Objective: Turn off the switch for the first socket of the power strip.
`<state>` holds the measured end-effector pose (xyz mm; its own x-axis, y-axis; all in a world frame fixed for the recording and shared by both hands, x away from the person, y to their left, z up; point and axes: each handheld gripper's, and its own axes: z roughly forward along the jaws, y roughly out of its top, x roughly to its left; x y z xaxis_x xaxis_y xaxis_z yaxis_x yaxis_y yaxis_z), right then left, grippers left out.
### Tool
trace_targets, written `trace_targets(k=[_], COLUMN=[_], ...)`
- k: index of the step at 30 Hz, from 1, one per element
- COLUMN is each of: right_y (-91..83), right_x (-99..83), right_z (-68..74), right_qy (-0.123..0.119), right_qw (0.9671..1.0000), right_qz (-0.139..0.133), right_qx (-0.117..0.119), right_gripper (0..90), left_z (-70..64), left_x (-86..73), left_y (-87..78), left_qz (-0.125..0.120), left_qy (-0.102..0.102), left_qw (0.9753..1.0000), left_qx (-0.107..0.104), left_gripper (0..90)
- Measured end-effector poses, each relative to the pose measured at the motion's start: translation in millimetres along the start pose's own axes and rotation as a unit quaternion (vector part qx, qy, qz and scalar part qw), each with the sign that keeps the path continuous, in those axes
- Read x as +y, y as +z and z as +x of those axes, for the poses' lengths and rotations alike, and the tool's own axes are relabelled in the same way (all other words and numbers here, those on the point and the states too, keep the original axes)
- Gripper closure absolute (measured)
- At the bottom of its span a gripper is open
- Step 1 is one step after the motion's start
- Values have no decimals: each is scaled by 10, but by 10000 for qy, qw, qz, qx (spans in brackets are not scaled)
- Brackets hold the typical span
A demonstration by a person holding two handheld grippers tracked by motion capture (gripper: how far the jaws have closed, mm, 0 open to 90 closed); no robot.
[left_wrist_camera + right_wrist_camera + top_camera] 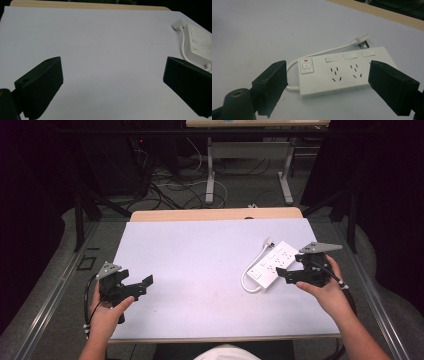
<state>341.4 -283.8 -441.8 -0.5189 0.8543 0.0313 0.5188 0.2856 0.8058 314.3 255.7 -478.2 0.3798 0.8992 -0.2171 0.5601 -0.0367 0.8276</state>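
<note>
A white power strip (273, 264) lies on the right half of the white table sheet (200, 265), its white cable (248, 272) looping to a plug (269, 241) behind it. In the right gripper view the power strip (342, 71) shows a switch with a red light and several sockets, and the plug (362, 40) lies beyond. My right gripper (289, 275) hovers open just at the strip's near right end; its jaws stand wide apart around the strip in its own view (329, 82). My left gripper (145, 285) is open over bare sheet at the left (112, 80), far from the power strip (198, 45).
The wooden table edge (215, 214) runs along the back. Beyond it stand a desk frame (247, 165) and loose cables on the floor (170, 185). Metal rails flank the table on both sides.
</note>
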Motion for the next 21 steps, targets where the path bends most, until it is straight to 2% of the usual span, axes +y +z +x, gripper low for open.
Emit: trace_targets(k=[3,6,11,15,19,21], right_y=[-52,-83,-84,-101,-129,-138], right_x=[-56,-119,-255,-344,-398,-414], right_z=[-47,-104,-206,-222,-233,-244], right_qy=[145,250,371,452,451,496], right_qw=[9997,9990,9974,9973,9963,9961], right_qz=[-159,-256,-390,-406,-493,-529], right_qx=[-81,-263,-486,-424,-541,-496], right_gripper=[149,134,34,3,0,0], left_z=[-4,0,14,27,26,27], left_x=[1,-4,-5,-8,-11,-13], left_y=[-2,-2,-8,-8,-5,-5], left_qz=[-12,-14,-36,-32,-32,-17], left_qy=[-3,3,-23,-51,-33,-25], left_qw=[10000,10000,10000,10000,10000,10000], left_qx=[-2,-7,19,45,45,47], left_gripper=[23,18,3,3,3,3])
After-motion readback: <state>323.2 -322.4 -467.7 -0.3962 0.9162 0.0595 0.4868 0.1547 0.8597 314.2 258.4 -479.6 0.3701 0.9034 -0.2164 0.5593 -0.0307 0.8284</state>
